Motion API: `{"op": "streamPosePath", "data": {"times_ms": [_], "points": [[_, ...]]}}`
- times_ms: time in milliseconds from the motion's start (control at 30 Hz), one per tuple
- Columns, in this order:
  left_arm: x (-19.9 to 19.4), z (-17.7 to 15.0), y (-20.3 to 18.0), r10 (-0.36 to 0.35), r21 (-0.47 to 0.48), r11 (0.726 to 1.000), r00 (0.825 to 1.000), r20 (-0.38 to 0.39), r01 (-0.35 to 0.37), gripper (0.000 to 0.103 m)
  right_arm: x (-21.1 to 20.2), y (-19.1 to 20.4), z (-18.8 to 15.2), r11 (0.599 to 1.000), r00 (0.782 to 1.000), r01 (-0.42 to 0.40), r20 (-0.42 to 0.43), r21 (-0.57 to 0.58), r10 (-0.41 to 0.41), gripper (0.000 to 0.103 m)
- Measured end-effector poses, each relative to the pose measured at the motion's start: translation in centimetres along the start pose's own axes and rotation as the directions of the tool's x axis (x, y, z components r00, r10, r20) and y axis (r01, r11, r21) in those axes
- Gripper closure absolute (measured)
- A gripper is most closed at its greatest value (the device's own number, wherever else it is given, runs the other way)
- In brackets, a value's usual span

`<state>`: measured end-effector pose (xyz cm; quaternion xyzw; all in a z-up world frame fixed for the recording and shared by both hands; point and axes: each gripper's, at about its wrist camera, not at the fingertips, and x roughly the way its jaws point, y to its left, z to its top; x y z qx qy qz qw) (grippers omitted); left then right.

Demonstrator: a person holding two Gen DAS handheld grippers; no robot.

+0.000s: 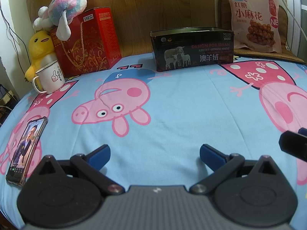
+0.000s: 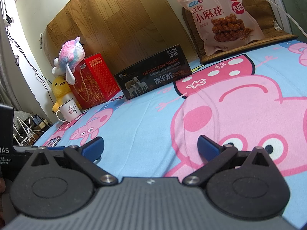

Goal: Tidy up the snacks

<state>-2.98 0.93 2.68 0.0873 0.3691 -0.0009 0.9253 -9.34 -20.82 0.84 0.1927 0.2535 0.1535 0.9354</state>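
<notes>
Left gripper (image 1: 155,154): blue-tipped fingers spread wide, nothing between them, low over the cartoon-pig bedsheet (image 1: 182,103).
Right gripper (image 2: 150,146): also spread wide and empty — tilted, low over the sheet's large pink pig print; in the left wrist view only a dark corner of it shows at the right edge.
Snack bag (image 1: 253,17): pink bag of brown-sugar twists, standing upright at the far right of the bed, leaning back on a brown woven cushion (image 1: 284,38), well apart from both grippers.
Black box (image 1: 192,48): open-topped carton with sheep and "DESIGN FOR MILAN" print, at the far edge against the wood-grain board (image 1: 149,5), just left of the snack bag; its inside cannot be seen.
Red gift box (image 1: 86,42): left of the black box, gold cord handle on its front.
Plush toys: a pink-and-blue plush (image 1: 65,5) lies on top of the red box — a yellow duck plush (image 1: 39,51) stands beside it.
Mug (image 1: 50,77): white enamel, thumbs-up print, in front of the duck.
Phone (image 1: 25,153): lit screen, lying on the sheet near the left gripper's left side.
</notes>
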Motion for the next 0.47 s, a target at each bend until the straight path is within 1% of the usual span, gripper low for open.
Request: {"op": "streamPosePath", "data": {"times_ms": [233,467], "points": [[-0.21,-0.23,-0.17,-0.012,0.013,1.000,1.000,0.010,0.012,0.000,0.00,0.02,-0.02,1.000,1.000,0.000,0.000,0.000,0.000,0.000],[0.54,0.04,0.59,-0.049,-0.017,0.999,0.998,-0.039,0.049,0.000,0.00,0.03,-0.02,1.000,1.000,0.001,-0.001,-0.004,-0.001,0.000]]}}
